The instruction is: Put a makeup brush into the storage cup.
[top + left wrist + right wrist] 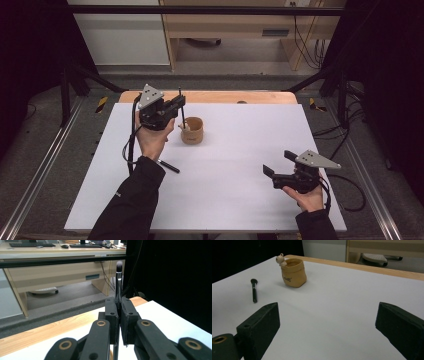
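Observation:
A tan pouch-shaped holder (192,131) (293,273) with a small figure on its rim stands on the white mat, back of centre. My left gripper (178,104) (119,305) hovers just left of it, shut on a thin black makeup brush (182,114) (118,277). The brush stands upright with its bristles on top, and its lower end hangs by the holder's rim. A second black brush (168,166) (254,290) lies flat on the mat near my left forearm. At the front right, my right gripper (279,162) (327,315) is open, with nothing between its pads.
The white mat (235,200) covers a wooden table whose far edge (215,96) shows beyond it. Black frame rails run along both sides. A desk and cables stand on the floor behind the table.

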